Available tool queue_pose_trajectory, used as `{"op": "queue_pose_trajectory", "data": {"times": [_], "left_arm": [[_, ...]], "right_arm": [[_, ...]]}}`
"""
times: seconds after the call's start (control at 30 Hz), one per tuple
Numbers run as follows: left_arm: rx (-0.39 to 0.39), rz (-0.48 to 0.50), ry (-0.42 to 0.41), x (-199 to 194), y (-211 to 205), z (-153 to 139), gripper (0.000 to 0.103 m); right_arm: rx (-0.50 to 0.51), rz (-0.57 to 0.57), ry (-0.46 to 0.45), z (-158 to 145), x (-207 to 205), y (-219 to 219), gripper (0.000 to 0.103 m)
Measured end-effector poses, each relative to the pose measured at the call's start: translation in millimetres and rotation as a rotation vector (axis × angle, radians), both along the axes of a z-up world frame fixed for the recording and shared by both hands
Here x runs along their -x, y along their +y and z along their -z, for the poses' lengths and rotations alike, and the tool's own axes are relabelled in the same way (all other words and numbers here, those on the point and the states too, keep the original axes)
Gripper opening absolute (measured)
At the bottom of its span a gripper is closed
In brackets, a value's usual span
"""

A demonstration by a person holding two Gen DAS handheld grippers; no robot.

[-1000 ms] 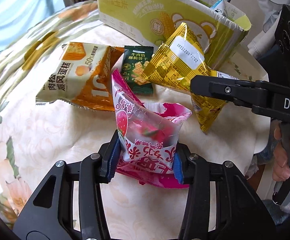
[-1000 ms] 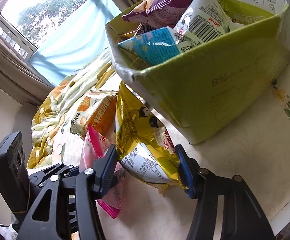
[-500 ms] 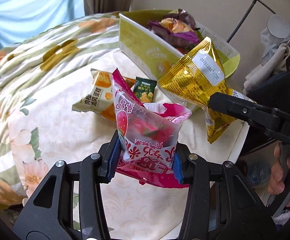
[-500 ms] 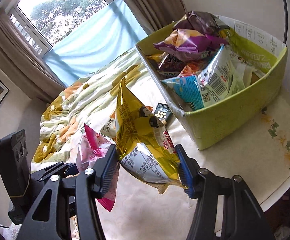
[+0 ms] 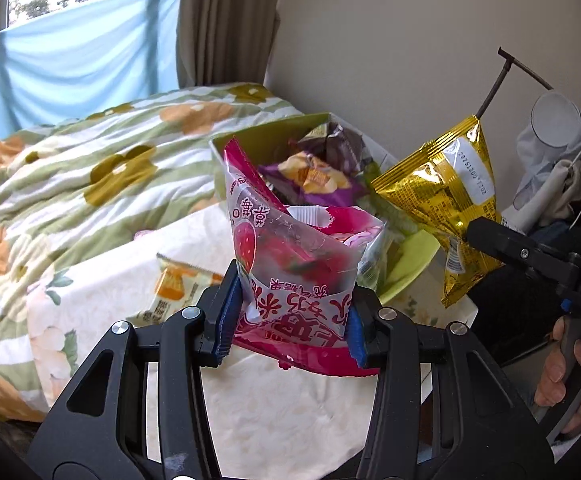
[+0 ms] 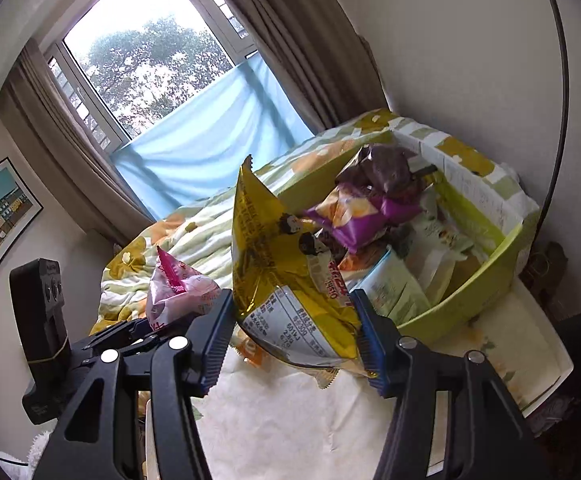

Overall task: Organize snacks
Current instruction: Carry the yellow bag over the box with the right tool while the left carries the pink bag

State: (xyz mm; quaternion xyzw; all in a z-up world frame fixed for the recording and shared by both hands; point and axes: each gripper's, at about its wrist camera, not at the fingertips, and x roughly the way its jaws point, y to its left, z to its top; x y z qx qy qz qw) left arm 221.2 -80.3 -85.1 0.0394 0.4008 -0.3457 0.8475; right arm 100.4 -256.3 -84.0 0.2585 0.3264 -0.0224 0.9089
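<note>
My left gripper [image 5: 290, 316] is shut on a pink snack bag [image 5: 294, 268] with a clear window, held up in the air above the table. The right gripper [image 6: 296, 336] is shut on a gold snack bag [image 6: 286, 272], also lifted; that gold bag [image 5: 446, 200] hangs at the right in the left wrist view. The pink bag [image 6: 178, 292] shows at the left in the right wrist view. Beyond both bags stands a yellow-green box [image 6: 486, 284] filled with several snack packs, a purple one [image 6: 366, 216] on top.
An orange-and-white cake pack [image 5: 174, 284] lies on the cream tablecloth [image 5: 290, 412] below the left gripper. A bed with a floral quilt [image 5: 90, 176] lies to the left. A person's hand [image 5: 566, 376] grips the right tool's handle. A wall stands behind the box.
Both grippers rose with their bags still held. The table and the loose packs dropped away below, and the box's open top came into view from above.
</note>
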Motion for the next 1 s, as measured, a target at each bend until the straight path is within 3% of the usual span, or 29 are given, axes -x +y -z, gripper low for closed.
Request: {"op": "queue_pose_trajectory", "data": {"times": [0.13,0.23,0.53,0.6,0.67,0.7,0.8,1.0], "left_arm": [[0.052,-0.001,0.003,-3.7,-54.6,-14.2,0.041],[0.036,0.003,-0.003,-5.1,-101.9,-16.9,0.041],[-0.01,-0.039,0.09,-19.0,-201.1,17.6,0.042],[-0.015,-0.062,0.124,-23.1,-209.9,27.2,0.05],[-0.023,-0.107,0.147,-24.1,-210.3,34.6,0.091],[-0.011,-0.131,0.144,-22.9,-205.7,35.3,0.098],[0.02,-0.189,0.147,-16.7,-187.4,34.6,0.101],[-0.039,-0.296,0.094,-7.1,-148.4,25.8,0.101]], "right_arm": [[0.026,0.003,-0.009,-14.1,-5.6,-48.6,0.053],[0.05,0.001,-0.027,-21.6,-9.7,-82.6,0.053],[0.042,-0.032,-0.014,-16.8,-23.4,-166.5,0.053],[0.043,-0.048,-0.009,-15.0,-26.7,-177.5,0.053],[0.041,-0.066,-0.005,-12.9,-29.7,-186.4,0.053],[0.038,-0.077,-0.003,-10.9,-31.8,-189.1,0.053],[0.028,-0.113,0.004,-5.6,-38.9,-193.8,0.053],[0.022,-0.195,0.03,8.1,-54.1,-183.6,0.053]]}}
